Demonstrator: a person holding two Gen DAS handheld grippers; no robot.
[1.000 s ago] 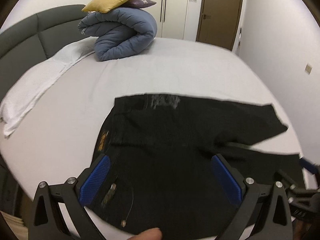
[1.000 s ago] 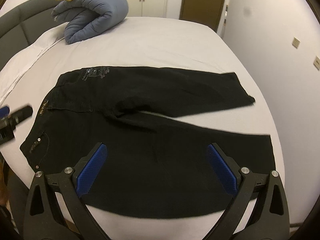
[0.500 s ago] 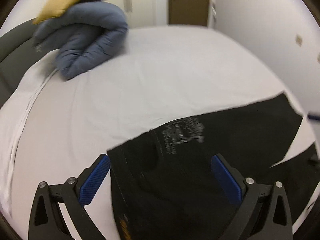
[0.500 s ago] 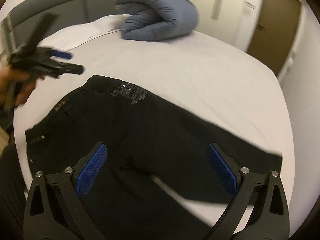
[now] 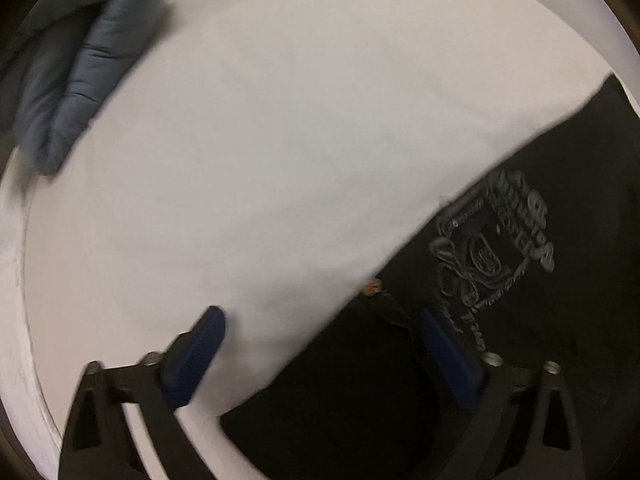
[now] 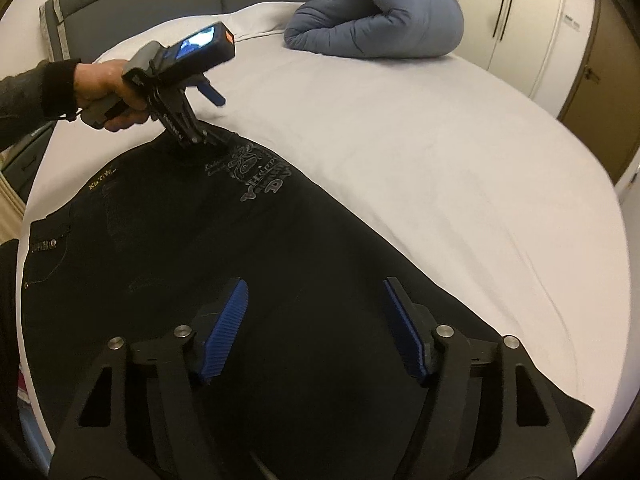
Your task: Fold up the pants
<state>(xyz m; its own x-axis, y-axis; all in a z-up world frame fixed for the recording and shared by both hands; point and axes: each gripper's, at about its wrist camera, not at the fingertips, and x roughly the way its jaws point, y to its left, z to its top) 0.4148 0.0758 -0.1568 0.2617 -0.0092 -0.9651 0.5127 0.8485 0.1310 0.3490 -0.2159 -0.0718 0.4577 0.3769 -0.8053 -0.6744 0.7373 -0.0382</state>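
Right wrist view: black denim pants [image 6: 248, 280] lie flat on the white-sheeted bed [image 6: 420, 128]. The left gripper [image 5: 320, 350] straddles the far waistband corner, the right gripper [image 6: 316, 326] the far leg edge — both closing, nothing pinched yet. Catch both layers — lift evenly.

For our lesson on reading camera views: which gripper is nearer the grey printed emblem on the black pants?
Left. The left gripper sits at the waistband corner right beside the emblem, jaws closing. The right gripper hovers over a plain stretch of the pants, further down, jaws closing.
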